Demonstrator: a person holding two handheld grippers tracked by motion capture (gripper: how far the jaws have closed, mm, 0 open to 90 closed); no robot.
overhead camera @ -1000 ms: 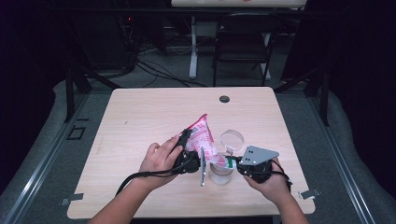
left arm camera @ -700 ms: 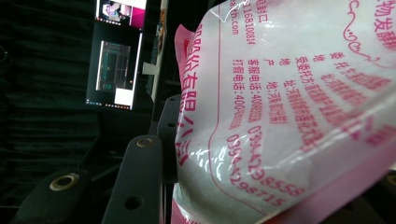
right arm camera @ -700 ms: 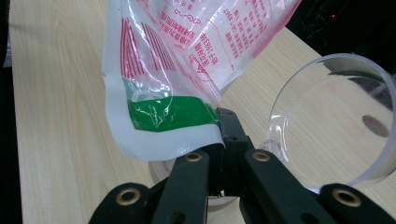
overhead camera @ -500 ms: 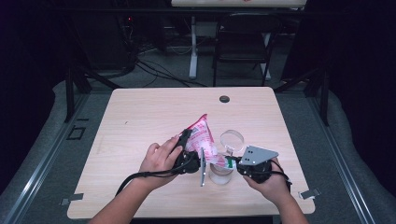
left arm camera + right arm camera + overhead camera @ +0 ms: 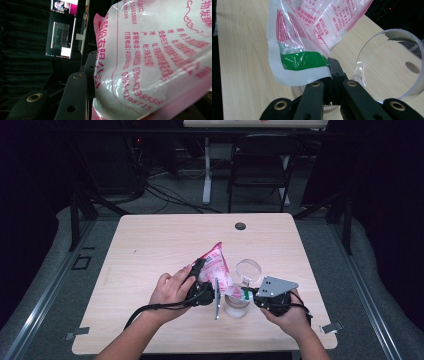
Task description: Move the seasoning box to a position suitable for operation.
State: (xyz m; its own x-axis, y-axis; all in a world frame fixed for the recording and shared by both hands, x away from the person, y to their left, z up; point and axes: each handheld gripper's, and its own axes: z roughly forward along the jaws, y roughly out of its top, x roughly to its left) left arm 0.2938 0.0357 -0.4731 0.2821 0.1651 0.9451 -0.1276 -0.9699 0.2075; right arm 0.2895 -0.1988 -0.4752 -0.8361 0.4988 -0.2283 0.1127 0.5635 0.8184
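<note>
A pink and white printed plastic bag [image 5: 216, 266] hangs between both grippers above a clear jar [image 5: 236, 306] near the table's front edge. My left gripper [image 5: 198, 268], held in the left hand, is shut on the bag's left side. In the left gripper view the bag [image 5: 155, 60] covers the right jaw, and one black finger [image 5: 75, 97] shows beside it. My right gripper [image 5: 331, 75] is shut on the bag's lower corner [image 5: 299, 62], just under its green band. The right gripper [image 5: 248, 293] sits level with the jar's mouth.
A clear round lid [image 5: 248, 270] stands tilted up just behind the jar, and is large at the right in the right gripper view [image 5: 387, 62]. A dark grommet [image 5: 240, 226] marks the wooden table's [image 5: 150, 250] far side. A chair [image 5: 260, 165] stands beyond.
</note>
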